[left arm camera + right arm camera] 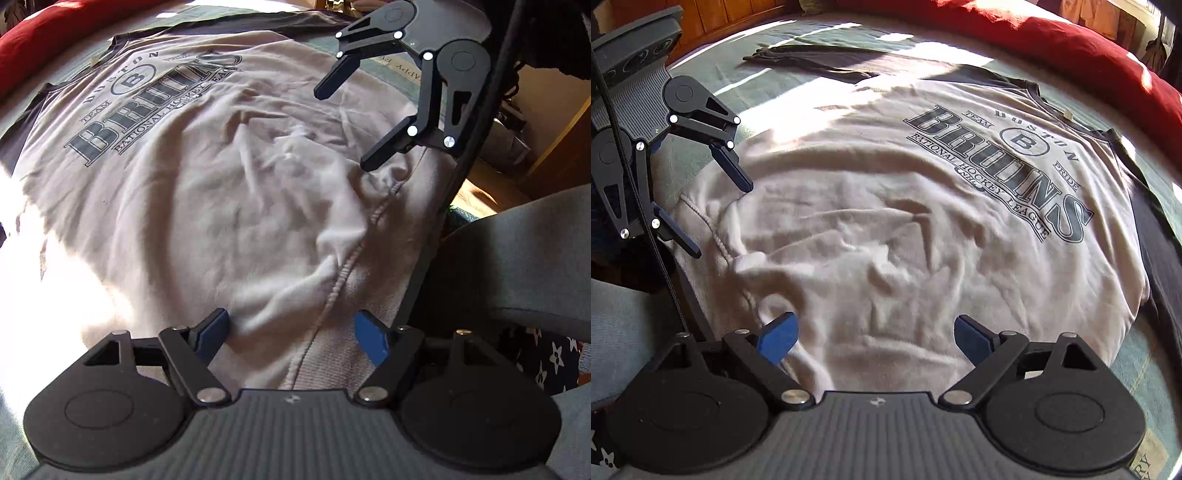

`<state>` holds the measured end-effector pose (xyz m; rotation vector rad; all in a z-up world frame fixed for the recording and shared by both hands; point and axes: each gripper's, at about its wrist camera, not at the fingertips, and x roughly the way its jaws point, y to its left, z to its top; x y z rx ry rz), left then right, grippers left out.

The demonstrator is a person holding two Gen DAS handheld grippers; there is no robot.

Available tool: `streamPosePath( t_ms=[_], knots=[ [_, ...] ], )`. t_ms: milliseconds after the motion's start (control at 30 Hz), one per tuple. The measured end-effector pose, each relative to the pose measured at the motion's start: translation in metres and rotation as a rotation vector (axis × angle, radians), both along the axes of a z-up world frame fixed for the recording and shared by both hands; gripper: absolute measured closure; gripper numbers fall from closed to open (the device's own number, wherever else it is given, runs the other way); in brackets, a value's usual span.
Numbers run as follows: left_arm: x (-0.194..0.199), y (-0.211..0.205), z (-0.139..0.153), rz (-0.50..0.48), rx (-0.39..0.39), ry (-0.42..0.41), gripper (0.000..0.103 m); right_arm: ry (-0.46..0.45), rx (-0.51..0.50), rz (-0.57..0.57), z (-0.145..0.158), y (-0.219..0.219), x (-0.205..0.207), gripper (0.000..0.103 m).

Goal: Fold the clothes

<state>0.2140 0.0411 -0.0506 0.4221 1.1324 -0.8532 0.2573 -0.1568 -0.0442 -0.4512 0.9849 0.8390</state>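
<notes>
A pale grey raglan shirt (207, 192) with dark sleeves and a "Boston Bruins" print lies face up on the bed, also seen in the right wrist view (886, 229). Its bottom hem (343, 273) is rumpled near both grippers. My left gripper (291, 334) hovers open over the hem, with cloth below its blue pads but not pinched; it shows at the left of the right wrist view (722, 219). My right gripper (875, 338) is open above the lower part of the shirt, with nothing gripped. It appears at the top right of the left wrist view (343, 129).
A red blanket (1071, 48) lies along the far side of the teal bedsheet (768, 40). One dark sleeve (812, 62) stretches out flat. Grey cloth (524, 254) and star-patterned fabric (546, 358) sit at the bed's near edge, wooden furniture (554, 155) beyond.
</notes>
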Motion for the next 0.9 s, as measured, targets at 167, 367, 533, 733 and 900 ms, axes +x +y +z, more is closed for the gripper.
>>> streamPosePath(
  t_ms=[167, 367, 533, 733, 900],
  knots=[
    [-0.024, 0.031, -0.005, -0.004, 0.053, 0.028, 0.026, -0.030, -0.042, 0.043, -0.028, 0.031, -0.002, 0.008],
    [-0.018, 0.033, 0.029, 0.023, 0.002, 0.036, 0.026, 0.038, -0.069, 0.063, -0.016, 0.030, -0.018, 0.008],
    [0.003, 0.008, 0.029, 0.017, -0.104, 0.000, 0.026, 0.015, -0.046, -0.058, 0.004, 0.014, -0.006, 0.008],
    [0.019, 0.009, -0.005, 0.064, -0.038, 0.052, 0.025, -0.020, -0.019, -0.221, -0.010, 0.021, 0.011, 0.008],
    [0.006, 0.039, 0.006, 0.050, -0.003, 0.108, 0.025, 0.079, -0.089, -0.272, -0.033, 0.005, -0.007, 0.000]
  ],
)
